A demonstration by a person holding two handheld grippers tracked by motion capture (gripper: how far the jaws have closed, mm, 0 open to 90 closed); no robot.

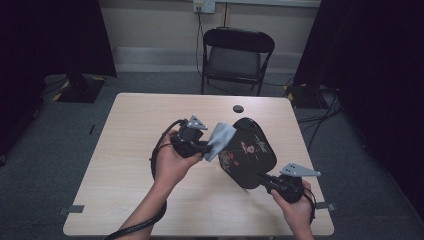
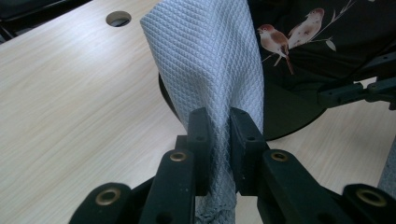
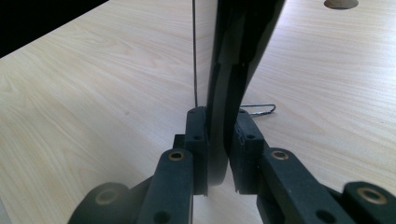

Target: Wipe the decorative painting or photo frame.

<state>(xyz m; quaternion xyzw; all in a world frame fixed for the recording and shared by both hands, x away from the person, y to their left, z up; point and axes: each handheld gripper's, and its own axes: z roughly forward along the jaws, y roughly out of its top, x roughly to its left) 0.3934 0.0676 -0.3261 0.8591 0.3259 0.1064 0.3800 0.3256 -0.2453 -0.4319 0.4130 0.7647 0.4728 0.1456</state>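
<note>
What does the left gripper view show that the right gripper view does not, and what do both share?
Left gripper view alone: a grey cloth clamped in the left tool, and painted birds on the black tray.

Right gripper view alone: the right tool shut on the tray's edge, seen end-on, and a wire clip lying on the table.

Both: the wooden table, its round hole, and the tray.

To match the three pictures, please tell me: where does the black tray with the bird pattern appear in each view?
High view: the black tray is right of centre, tilted, its near edge in the right gripper.
Left gripper view: upper right, behind the grey cloth.
Right gripper view: edge-on at top centre, running down between the jaws.
Shared landmark: the round hole in the table.
</note>
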